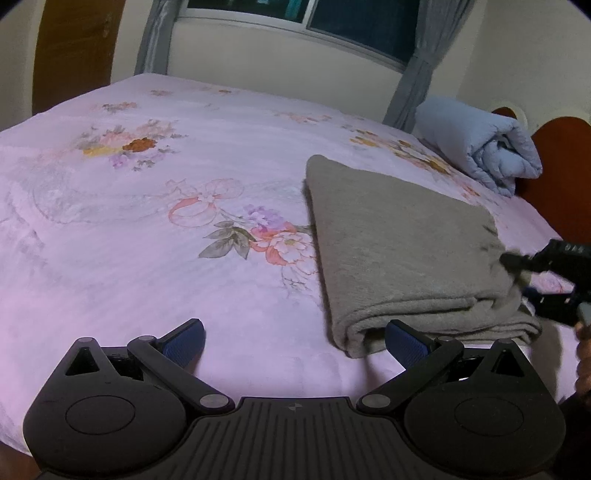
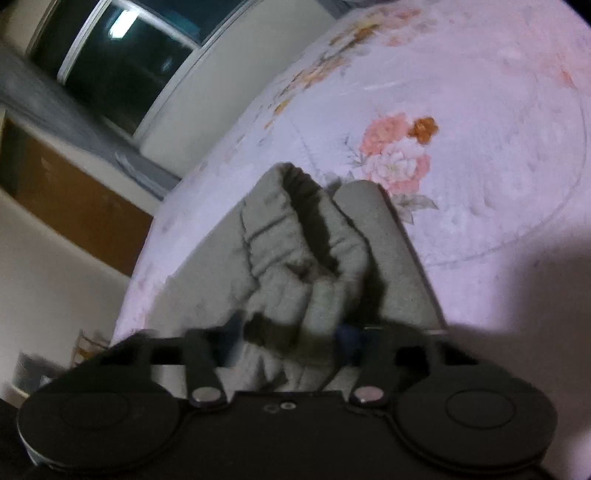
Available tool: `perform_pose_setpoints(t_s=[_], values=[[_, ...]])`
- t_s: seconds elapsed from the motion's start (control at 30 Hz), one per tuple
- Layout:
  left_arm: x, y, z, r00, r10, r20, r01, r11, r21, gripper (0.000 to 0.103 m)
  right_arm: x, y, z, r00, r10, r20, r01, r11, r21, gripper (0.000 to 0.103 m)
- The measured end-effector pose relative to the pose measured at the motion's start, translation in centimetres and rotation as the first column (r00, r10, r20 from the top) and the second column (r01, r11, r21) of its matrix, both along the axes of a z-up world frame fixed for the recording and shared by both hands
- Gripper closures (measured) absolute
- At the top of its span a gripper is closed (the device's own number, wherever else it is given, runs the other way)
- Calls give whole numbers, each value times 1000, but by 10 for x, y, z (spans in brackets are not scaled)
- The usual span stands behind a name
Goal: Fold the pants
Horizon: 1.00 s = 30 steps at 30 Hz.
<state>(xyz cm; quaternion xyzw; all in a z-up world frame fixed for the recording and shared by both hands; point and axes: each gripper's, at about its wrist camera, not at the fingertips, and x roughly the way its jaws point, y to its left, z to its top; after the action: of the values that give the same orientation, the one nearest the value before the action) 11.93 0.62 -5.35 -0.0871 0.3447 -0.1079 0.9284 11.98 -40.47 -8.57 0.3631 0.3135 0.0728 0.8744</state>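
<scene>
1. On the bed, over a pink floral bedsheet (image 1: 155,229), lie the grey knitted pants (image 1: 399,251), folded into a thick flat bundle towards the right side of the left wrist view.
2. Left claw (image 1: 293,343) hangs low over the sheet with its jaws spread wide and nothing between them; its blue-padded right fingertip (image 1: 406,343) sits just beside the near folded edge of the pants, and whether it touches the cloth cannot be told.
3. Right claw (image 2: 291,332) has its jaws drawn narrow around the bunched elastic waistband of the pants (image 2: 314,266), with the gathered grey cloth squeezed between its two fingers.
4. From the left wrist view, the right claw (image 1: 517,273) reaches in from the right edge and meets the right end of the bundle, blurred.
5. Lower layers of the pants lie flat on the sheet beneath the gathered waistband.
6. A rolled pale blue quilt (image 1: 480,147) rests near the far right edge of the bed, well apart from the pants.
7. Beyond the bed are a dark window (image 1: 332,22) and grey curtains (image 1: 413,85).
</scene>
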Motion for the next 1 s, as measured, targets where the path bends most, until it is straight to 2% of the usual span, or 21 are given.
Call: perform_pose_setpoints(t_s=[0.03, 0.17, 0.27, 0.43, 0.5, 0.53, 0.57, 0.67, 0.87, 1.0], values=[[-1, -3, 0, 1000, -5, 1, 5, 1000, 10, 0, -5, 0, 7, 1000, -9, 24, 10, 1000, -7, 82], [-1, -14, -1, 999, -43, 7, 43, 998, 50, 0, -17, 10, 37, 993, 26, 114, -24, 1000, -17, 82], [1, -21, -1, 999, -53, 5, 53, 996, 78, 0, -17, 15, 54, 987, 37, 157, -42, 999, 33, 82], [8, -18, -5, 1000, 12, 0, -12, 996, 93, 0, -18, 12, 64, 983, 27, 184, -43, 996, 83, 82], [17, -21, -12, 1000, 24, -20, -21, 991, 132, 0, -20, 9, 64, 981, 16, 193, -34, 995, 94, 82], [19, -22, -13, 998, 55, -23, -50, 982, 183, 0, -21, 8, 65, 981, 6, 196, -26, 995, 96, 82], [18, -20, -12, 997, 81, -17, -76, 980, 184, 0, -23, 5, 65, 980, -1, 198, -19, 995, 101, 82], [10, -17, -10, 993, 119, -8, -115, 974, 196, 0, -25, 1, 58, 984, -18, 179, 0, 995, 100, 82], [14, -5, -15, 993, 110, -51, -102, 985, 139, 0, -31, -16, 9, 995, -76, 59, 68, 990, 125, 83], [16, -3, -17, 992, 106, -62, -97, 987, 127, 0, -46, -22, -12, 995, -97, 36, 90, 984, 153, 83]])
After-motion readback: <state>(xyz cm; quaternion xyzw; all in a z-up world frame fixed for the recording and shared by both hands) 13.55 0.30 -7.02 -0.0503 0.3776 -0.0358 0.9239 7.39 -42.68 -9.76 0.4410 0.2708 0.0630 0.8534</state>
